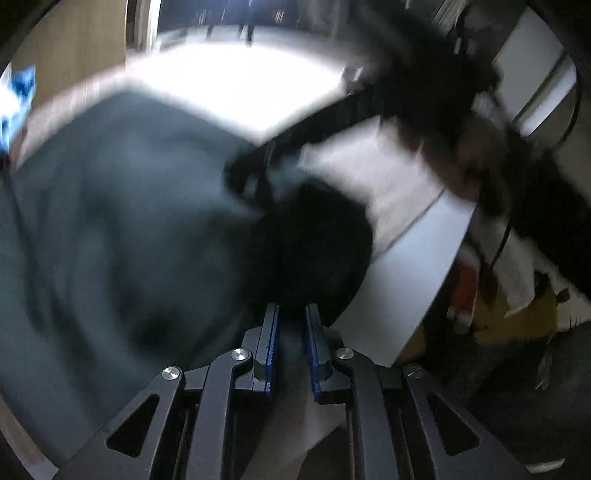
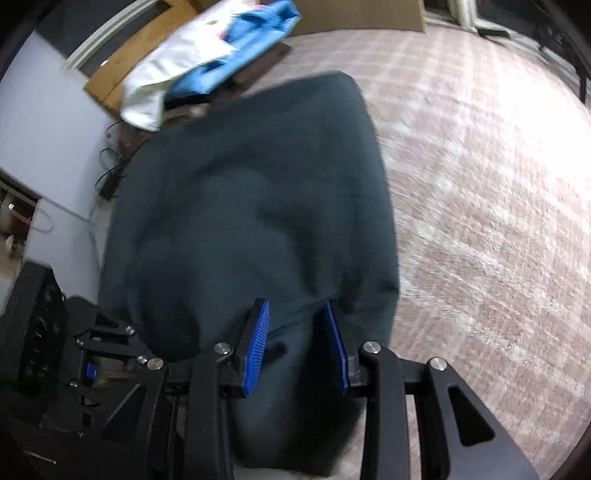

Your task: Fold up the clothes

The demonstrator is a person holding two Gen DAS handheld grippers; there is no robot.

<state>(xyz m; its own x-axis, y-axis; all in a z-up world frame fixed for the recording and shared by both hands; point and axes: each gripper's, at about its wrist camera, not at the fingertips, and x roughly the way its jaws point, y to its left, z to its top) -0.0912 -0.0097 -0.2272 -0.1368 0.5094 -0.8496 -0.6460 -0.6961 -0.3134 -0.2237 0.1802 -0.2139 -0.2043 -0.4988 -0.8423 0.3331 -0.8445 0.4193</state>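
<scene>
Dark teal garment (image 2: 251, 206) spread over a pinkish checked surface (image 2: 480, 184), beside white and blue clothes (image 2: 207, 62). Left gripper (image 1: 291, 314) narrow, cloth between the blue pads (image 1: 272, 332), grip unclear through blur. Right gripper (image 2: 297, 314) parted moderately over the near hem.

Pink checked rug (image 2: 480, 184), cardboard (image 2: 354, 16)

Dark teal garment (image 2: 251, 206): soft matt cloth, slightly fuzzy, no sheen. Pink-and-white checked bedcover (image 2: 480, 184): woven cloth, matt, coarse-looking texture. Black right gripper (image 2: 298, 347): matt plastic frame, blue ribbed pads (image 2: 256, 350), polished metal pivot pins. Black left gripper (image 1: 291, 347): same matt plastic, smoother blue pads. Bright blue and white folded clothes (image 2: 207, 62): smooth cloth. Tan board (image 2: 147, 40): wood-like, matt.
</scene>
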